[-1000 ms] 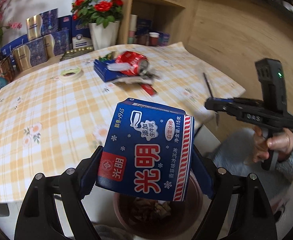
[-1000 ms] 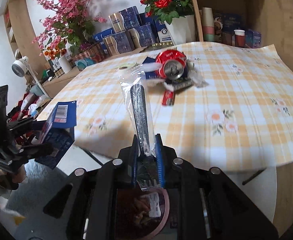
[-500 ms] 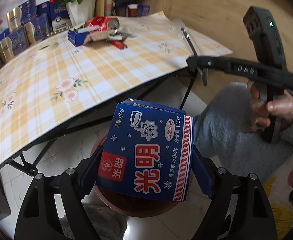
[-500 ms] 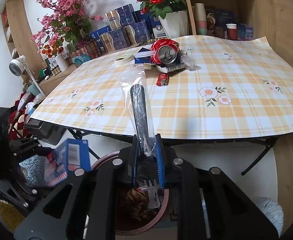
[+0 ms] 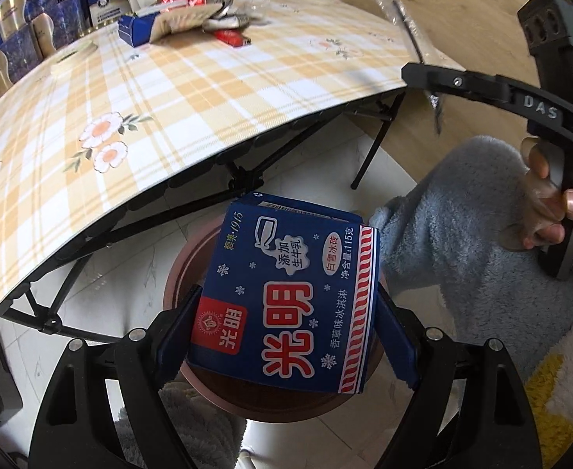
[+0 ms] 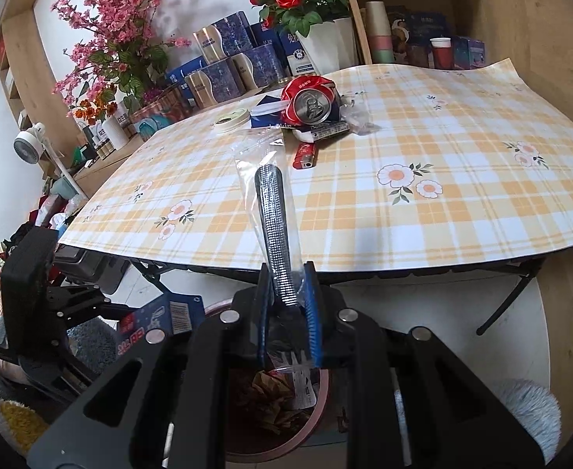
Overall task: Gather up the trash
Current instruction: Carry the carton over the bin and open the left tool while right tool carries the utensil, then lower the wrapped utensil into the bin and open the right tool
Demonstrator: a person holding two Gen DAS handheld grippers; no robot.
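Observation:
A blue ice-cream carton point(image 5: 290, 293) with red and white lettering sits between the fingers of my left gripper point(image 5: 286, 312), which is shut on its two sides. It hangs right above a round brown bin point(image 5: 175, 281) on the floor. My right gripper point(image 6: 286, 293) is shut on a clear plastic packet point(image 6: 272, 203) with a black fork in it, sticking up and forward over the same bin point(image 6: 319, 410), which holds crumpled rubbish. On the checked table point(image 6: 442, 195) lie a crushed red can point(image 6: 309, 103), a red lighter point(image 6: 305, 155) and wrappers.
The folding table's edge and black legs point(image 5: 376, 144) stand just beyond the bin. A tape roll point(image 6: 229, 120), flower vases, boxes and shelves line the back. A grey sleeve point(image 5: 462, 215) and hand hold the right gripper's handle. Fluffy rugs lie beside the bin.
My left gripper has sunk with the carton from table height to just over the bin and tipped downward. The right gripper dropped a little with the packet, then held still.

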